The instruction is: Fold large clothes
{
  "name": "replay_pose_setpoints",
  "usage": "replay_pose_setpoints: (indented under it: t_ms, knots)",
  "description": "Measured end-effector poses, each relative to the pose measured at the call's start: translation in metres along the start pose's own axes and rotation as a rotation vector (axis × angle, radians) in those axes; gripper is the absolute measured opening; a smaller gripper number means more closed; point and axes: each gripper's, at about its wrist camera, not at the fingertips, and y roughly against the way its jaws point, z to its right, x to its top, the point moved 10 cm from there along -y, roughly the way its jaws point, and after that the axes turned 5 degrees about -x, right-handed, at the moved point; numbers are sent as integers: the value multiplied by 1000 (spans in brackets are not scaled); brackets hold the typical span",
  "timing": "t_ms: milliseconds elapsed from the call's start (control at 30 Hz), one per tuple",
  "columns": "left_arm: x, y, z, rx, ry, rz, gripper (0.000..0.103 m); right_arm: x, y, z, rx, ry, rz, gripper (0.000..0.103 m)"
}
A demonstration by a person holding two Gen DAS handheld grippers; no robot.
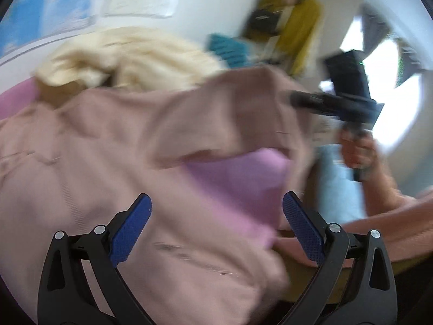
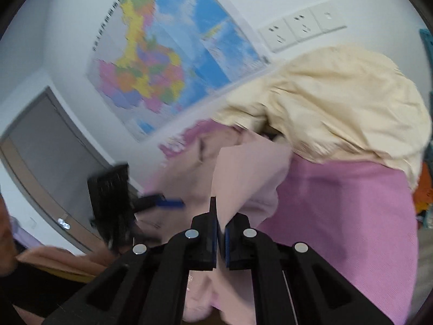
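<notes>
Pale pink garment point(image 1: 113, 140) lies spread on violet cloth point(image 1: 243, 178). Right gripper point(image 2: 221, 233) fingers clamped on its edge, lifting it, likely for fold. Left gripper point(image 1: 216, 227) fingers apart above fabric, holding nothing. Cream garment point(image 2: 338, 103) heaped behind.

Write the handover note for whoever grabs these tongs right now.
Left tongs: open, holding nothing, hovering over the dusty-pink garment.
Right tongs: shut on an edge of the dusty-pink garment, lifting it off the brighter pink sheet.
Cream garment: heaped behind, untouched.
Done: one edge gripped and raised; no finished fold is visible.
Left: probably grip a second edge with the left tongs, lay the fold over, flatten, then take the cream garment. Frames are blurred, so check the grip first.
</notes>
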Motion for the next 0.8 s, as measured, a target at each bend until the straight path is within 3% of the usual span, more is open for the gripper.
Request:
replay_pose_setpoints:
  t_ms: [100, 300, 333, 400, 433, 467, 567, 633, 667, 700, 733, 767, 800]
  knots:
    - [2, -2, 28, -104, -34, 8, 96, 11, -13, -20, 85, -8, -13, 4]
    - [-2, -20, 26, -108, 23, -13, 94, 20, -52, -63, 179, 46, -75, 5]
    - [-4, -17, 22, -106, 34, -9, 88, 21, -59, -71, 191, 55, -88, 5]
    - [-6, -7, 15, -125, 62, 5, 38, 24, -76, -85, 215, 66, -111, 5]
    - [-6, -1, 11, -127, 79, 8, 25, 25, -83, -90, 215, 70, -119, 6]
    - [-7, 9, 5, -129, 91, 22, 2, 27, -94, -96, 222, 73, -131, 7]
    - [-4, 53, -10, -88, 107, 114, 3, 32, -118, -111, 263, 66, -159, 8]
    - [-4, 86, -21, -22, 122, 160, 2, 33, -136, -116, 266, 58, -177, 10]
    - [-5, 100, -24, 2, 131, 174, 2, 33, -143, -117, 265, 59, -185, 19]
    - [-6, 115, -32, 42, 144, 191, 2, 32, -155, -118, 256, 54, -203, 45]
    - [-6, 128, -41, 84, 161, 201, 2, 29, -167, -117, 241, 46, -226, 60]
    - [-8, 142, -55, 136, 195, 207, 2, 27, -176, -114, 220, 40, -244, 71]
    - [-11, 153, -69, 186, 225, 205, 3, 23, -186, -111, 195, 61, -258, 71]
